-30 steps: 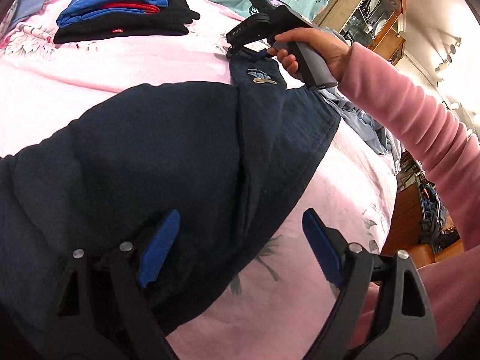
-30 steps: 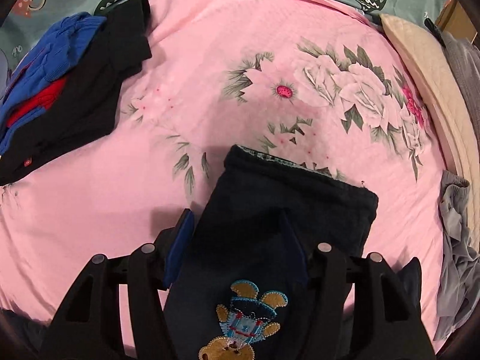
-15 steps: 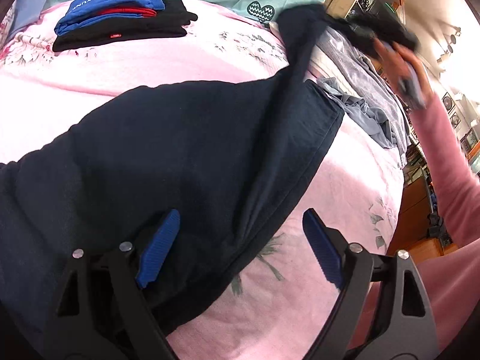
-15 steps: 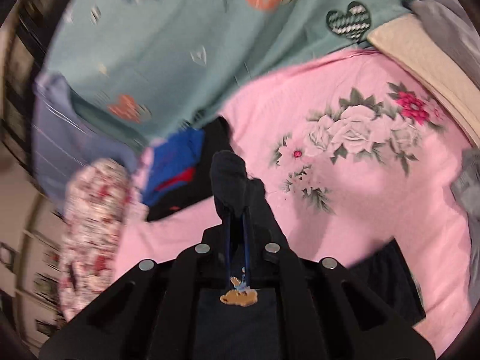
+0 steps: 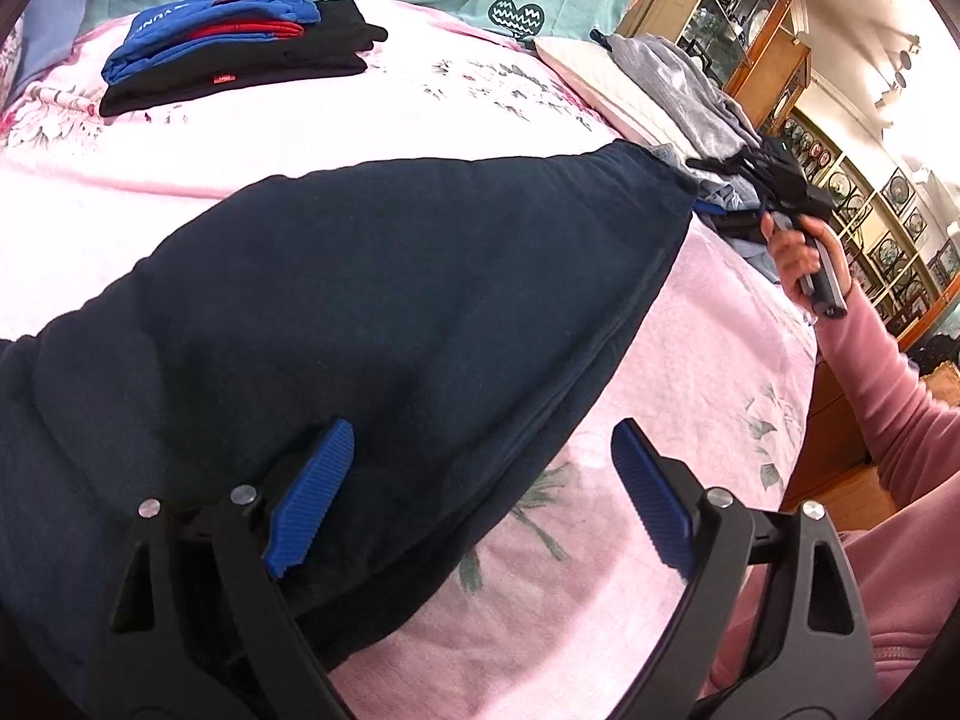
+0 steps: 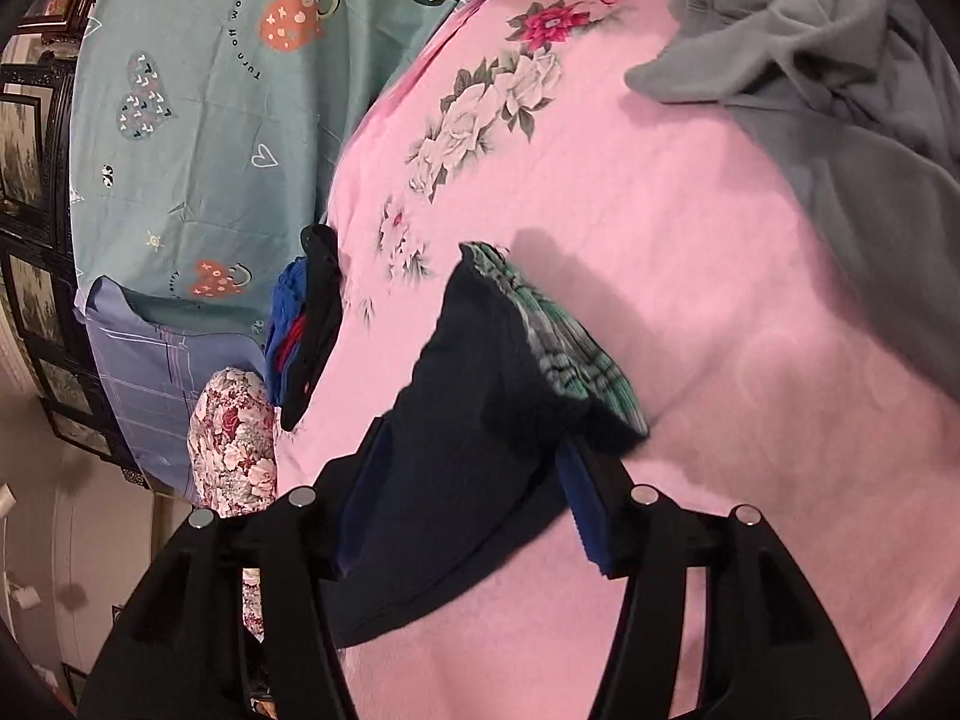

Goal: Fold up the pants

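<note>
Lying between right fingers: navy pants cuff.

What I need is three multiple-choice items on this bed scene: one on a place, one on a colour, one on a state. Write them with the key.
1. The folded stack of blue and black clothes lies:
A. on the floor
B. on the pink bedspread, beyond the pants
C. on top of the pants

2. The pants are:
A. dark navy
B. red
C. white

3. The grey garment is:
A. neatly folded
B. on a hanger
C. crumpled, unfolded

Key:
1 B, since the stack sits on the bedspread at the far side, apart from the pants.
2 A, since the cloth is dark navy in both views.
3 C, since it lies in loose bunched folds.
</note>
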Motion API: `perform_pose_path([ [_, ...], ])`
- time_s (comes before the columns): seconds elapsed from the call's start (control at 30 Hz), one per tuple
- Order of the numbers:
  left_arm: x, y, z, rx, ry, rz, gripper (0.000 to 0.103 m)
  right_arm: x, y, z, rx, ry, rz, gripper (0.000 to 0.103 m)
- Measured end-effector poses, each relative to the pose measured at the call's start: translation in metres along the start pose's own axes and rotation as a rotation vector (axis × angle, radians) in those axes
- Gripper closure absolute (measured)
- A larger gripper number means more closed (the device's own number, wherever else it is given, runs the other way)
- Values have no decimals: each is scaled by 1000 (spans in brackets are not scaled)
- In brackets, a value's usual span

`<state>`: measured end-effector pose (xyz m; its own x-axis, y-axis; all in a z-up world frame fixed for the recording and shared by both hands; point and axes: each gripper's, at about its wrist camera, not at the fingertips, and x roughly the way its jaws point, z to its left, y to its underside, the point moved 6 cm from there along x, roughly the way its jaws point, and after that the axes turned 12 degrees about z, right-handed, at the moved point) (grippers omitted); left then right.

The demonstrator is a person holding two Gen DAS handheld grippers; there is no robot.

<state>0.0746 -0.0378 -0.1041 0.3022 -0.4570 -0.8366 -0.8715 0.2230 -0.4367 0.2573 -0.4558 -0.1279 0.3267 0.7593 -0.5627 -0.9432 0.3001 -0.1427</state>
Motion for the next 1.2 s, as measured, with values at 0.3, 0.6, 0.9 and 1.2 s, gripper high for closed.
perform_pose_path([
  [0.3, -1, 1, 1, -3, 2, -5, 14, -7, -20, 72, -297, 28, -31, 97],
  [0.6, -15, 4, 4, -12, -1, -1, 14, 1, -8, -27, -150, 230, 28, 87],
  [0.9, -140, 51, 103, -267, -264, -212, 8, 3, 42, 116, -577, 443, -162, 59],
  [1.2, -198, 117, 183, -561, -312, -320, 8, 227, 218, 306, -1200, 67, 350, 60],
])
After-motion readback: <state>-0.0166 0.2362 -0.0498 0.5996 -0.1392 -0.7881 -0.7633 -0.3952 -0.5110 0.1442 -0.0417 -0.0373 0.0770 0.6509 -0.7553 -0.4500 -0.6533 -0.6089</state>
